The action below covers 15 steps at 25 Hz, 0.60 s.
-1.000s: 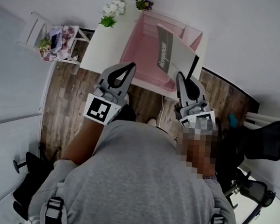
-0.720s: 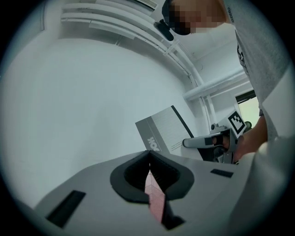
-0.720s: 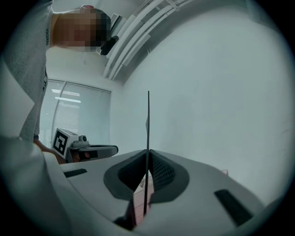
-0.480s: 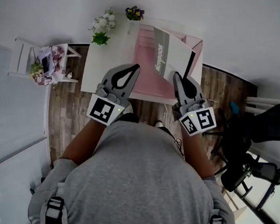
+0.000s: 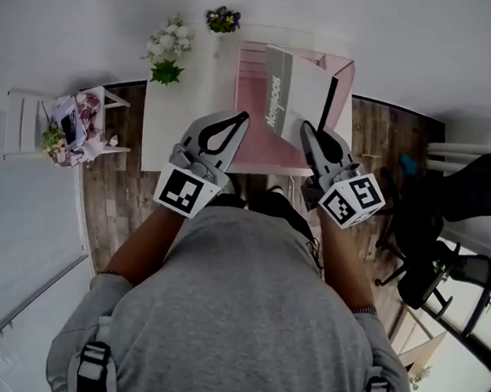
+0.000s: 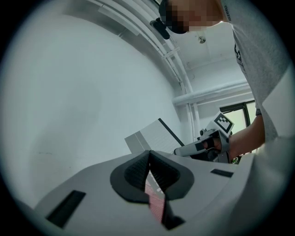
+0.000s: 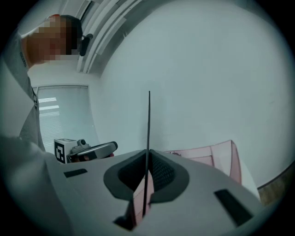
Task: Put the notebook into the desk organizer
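Grippers from the head view: the right gripper (image 5: 305,129) was clamped on the near end of the notebook (image 5: 295,93), which stood tilted over the pink desk organizer (image 5: 253,106) on the white table (image 5: 180,117), with the left gripper (image 5: 240,116) just left of it. Left gripper view showed its jaws pressed together, empty. Right gripper view showed the notebook's thin edge pinched between the pads, the organizer beyond to the right.

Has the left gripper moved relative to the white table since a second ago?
Yes. The left gripper has advanced farther over the white table, away from its near edge and toward the wall.
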Each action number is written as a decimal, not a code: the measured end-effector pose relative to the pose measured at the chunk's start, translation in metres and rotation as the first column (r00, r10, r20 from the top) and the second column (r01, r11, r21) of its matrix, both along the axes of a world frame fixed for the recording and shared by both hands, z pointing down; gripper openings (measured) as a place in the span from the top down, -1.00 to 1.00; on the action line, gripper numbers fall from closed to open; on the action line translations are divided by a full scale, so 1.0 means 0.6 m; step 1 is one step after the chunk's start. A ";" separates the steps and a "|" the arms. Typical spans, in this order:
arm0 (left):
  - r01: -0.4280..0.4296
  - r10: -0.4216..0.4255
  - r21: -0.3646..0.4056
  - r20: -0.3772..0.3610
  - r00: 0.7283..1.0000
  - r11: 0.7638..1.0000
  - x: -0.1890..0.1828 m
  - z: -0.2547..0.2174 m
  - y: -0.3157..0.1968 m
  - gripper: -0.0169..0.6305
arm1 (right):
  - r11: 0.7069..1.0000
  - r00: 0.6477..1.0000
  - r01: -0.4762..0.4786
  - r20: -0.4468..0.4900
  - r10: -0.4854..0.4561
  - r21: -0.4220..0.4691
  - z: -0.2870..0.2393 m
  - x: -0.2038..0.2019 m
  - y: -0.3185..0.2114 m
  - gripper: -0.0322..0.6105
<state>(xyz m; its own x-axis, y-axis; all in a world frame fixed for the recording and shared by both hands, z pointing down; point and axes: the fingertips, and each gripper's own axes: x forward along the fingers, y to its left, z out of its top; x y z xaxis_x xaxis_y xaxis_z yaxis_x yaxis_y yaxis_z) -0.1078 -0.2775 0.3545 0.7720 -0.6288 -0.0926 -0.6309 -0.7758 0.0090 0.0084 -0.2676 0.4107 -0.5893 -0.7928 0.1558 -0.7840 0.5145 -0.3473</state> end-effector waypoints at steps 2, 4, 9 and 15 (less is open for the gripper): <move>-0.001 0.001 0.000 0.000 1.000 1.000 0.003 0.003 -0.006 0.89 | 0.999 0.999 0.005 0.044 -0.003 -0.042 0.005 0.001 -0.002 0.85; 0.001 -0.001 0.001 0.004 1.000 1.000 0.007 0.006 -0.011 0.89 | 0.996 0.996 0.010 0.086 -0.003 -0.086 0.014 0.003 -0.007 0.85; 0.021 -0.021 0.001 0.005 1.000 1.000 0.010 0.005 -0.021 0.89 | 0.982 0.972 0.028 0.233 0.017 -0.187 0.032 0.008 -0.020 0.85; 0.056 -0.056 -0.007 0.007 0.998 0.998 0.008 0.009 -0.028 0.89 | 0.951 0.929 0.103 0.371 0.013 -0.291 0.050 0.004 -0.036 0.85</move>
